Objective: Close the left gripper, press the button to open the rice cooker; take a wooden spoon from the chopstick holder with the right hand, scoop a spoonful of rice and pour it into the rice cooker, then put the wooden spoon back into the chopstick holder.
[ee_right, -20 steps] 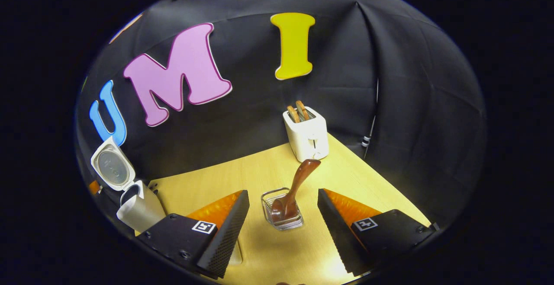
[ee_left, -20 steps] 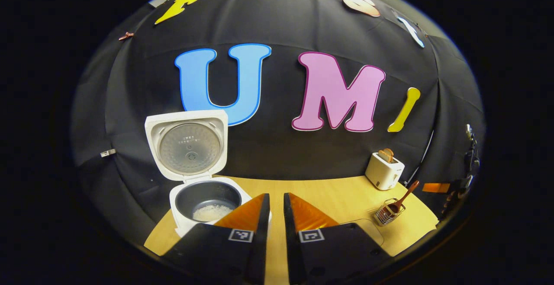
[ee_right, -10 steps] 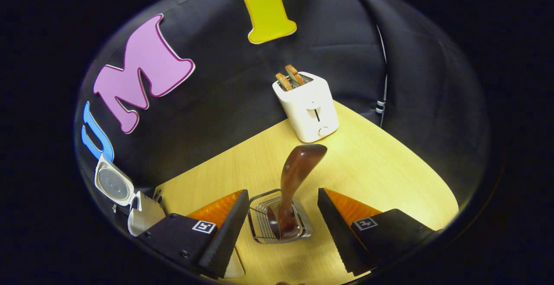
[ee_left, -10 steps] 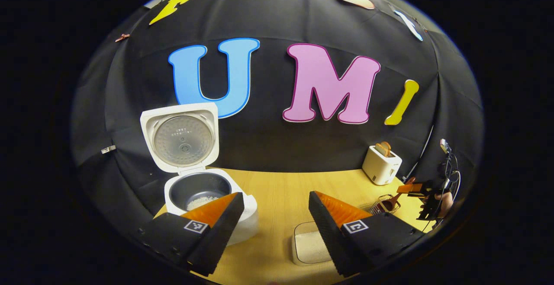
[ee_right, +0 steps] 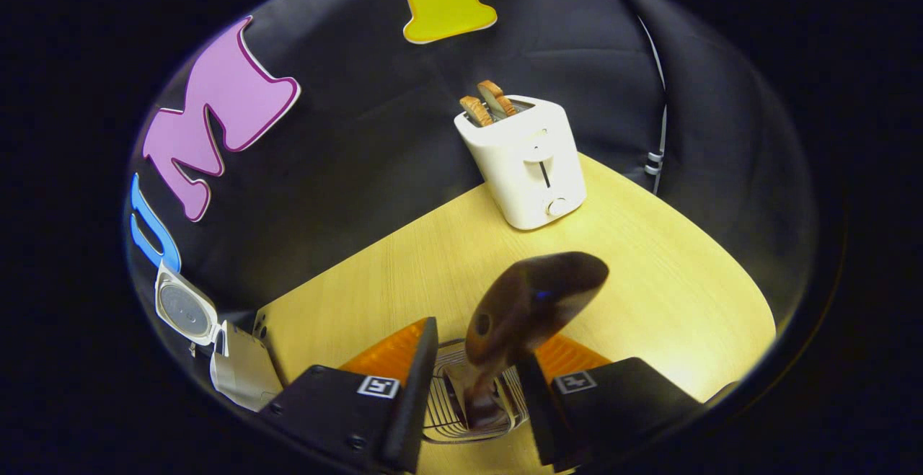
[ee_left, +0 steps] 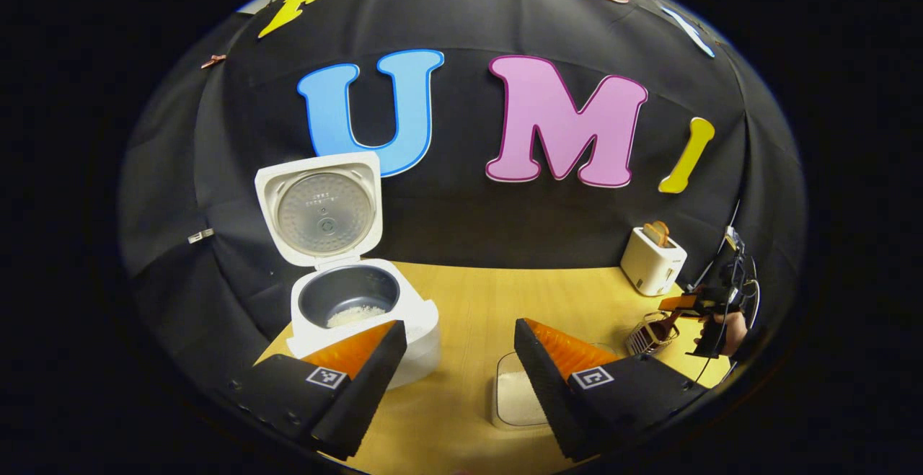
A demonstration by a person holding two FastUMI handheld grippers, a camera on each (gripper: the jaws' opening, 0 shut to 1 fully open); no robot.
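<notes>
In the left gripper view, my left tongs (ee_left: pixel 456 360) stand wide apart with nothing between them, held above the near part of the worktop (ee_left: pixel 469 302). The rice cooker (ee_left: pixel 360 313) sits to the left with its lid (ee_left: pixel 319 207) up, and a little rice lies in its dark pot. A clear container of rice (ee_left: pixel 515 397) rests on the worktop between my fingers, nearer the right one. Far right, beside the toaster (ee_left: pixel 654 262), my right tongs (ee_left: pixel 685 308) reach over the chopstick holder (ee_left: pixel 647 334). In the right gripper view, my right tongs (ee_right: pixel 472 381) are narrowed around the wooden spoon (ee_right: pixel 515 316), which stands tilted in the wire chopstick holder (ee_right: pixel 461 417); I cannot tell whether both fingers press on its handle. The toaster (ee_right: pixel 530 161) stands beyond, and the rice cooker (ee_right: pixel 238 367) is far left.
</notes>
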